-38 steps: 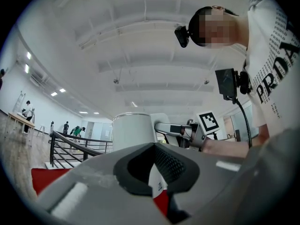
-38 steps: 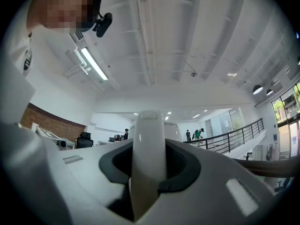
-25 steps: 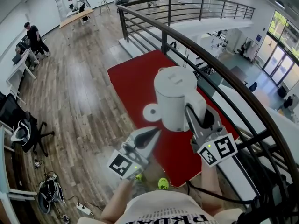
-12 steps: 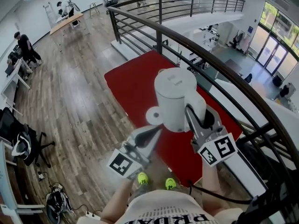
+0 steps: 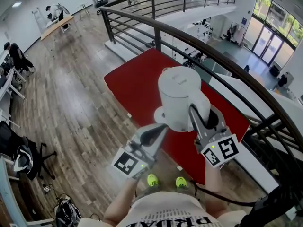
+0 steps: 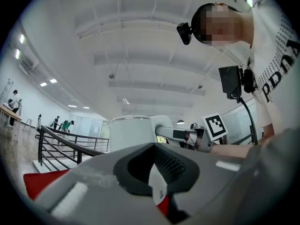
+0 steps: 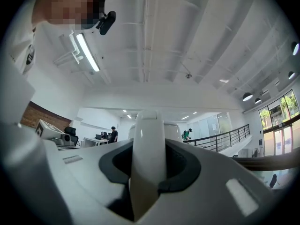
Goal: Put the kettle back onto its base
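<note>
Gripping the white plastic handle (image 7: 147,165) of the white cylindrical electric kettle (image 5: 182,98), the right gripper (image 5: 195,116) has its jaws clamped tight and holds the kettle upright in the air. The kettle is above the red rectangular mat (image 5: 132,82), which lies on the wooden plank floor (image 5: 71,93). Just left of the kettle, the left gripper (image 5: 157,130) has its jaws closed on a thin round white disc (image 5: 160,115). A dark metal railing (image 5: 157,38) curves along the far and right sides.
</note>
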`<state>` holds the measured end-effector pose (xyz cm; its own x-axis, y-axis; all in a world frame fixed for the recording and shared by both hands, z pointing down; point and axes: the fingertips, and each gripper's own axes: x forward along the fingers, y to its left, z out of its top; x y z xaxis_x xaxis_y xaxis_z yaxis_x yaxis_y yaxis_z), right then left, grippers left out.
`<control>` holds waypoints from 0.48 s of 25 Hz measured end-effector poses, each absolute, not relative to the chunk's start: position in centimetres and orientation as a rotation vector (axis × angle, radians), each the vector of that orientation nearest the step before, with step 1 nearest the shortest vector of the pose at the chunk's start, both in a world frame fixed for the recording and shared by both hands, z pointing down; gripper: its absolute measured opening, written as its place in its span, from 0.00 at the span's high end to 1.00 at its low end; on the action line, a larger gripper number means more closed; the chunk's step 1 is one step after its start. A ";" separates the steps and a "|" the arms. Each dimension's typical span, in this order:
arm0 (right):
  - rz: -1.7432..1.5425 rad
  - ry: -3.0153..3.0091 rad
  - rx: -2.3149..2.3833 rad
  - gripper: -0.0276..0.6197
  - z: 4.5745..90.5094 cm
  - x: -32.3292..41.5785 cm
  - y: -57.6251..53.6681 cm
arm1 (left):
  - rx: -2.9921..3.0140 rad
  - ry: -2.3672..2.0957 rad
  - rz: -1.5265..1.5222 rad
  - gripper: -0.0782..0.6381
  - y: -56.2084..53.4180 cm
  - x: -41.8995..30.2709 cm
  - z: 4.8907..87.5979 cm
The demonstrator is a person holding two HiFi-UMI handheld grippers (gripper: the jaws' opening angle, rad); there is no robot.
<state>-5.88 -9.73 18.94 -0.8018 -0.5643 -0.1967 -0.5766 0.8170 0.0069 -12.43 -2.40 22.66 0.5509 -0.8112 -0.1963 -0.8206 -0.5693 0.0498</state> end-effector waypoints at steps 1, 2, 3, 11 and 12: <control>0.096 2.815 -0.901 0.77 19.3 -6.4 -9.4 | -2.729 1.426 0.309 0.89 -2.3 -12.8 22.8; 0.096 2.814 -0.910 0.77 19.6 -6.9 -9.1 | -2.731 1.418 0.314 0.89 -2.1 -13.1 22.8; 0.098 2.813 -0.920 0.77 19.8 -7.3 -8.6 | -2.733 1.409 0.321 0.89 -1.8 -13.4 22.8; 0.108 2.801 -0.957 0.77 21.2 -10.1 -6.8 | -2.744 1.395 0.325 0.89 -0.9 -16.2 24.0; 0.106 2.803 -0.951 0.77 21.3 -10.3 -6.7 | -2.744 1.398 0.326 0.89 -1.0 -16.3 24.0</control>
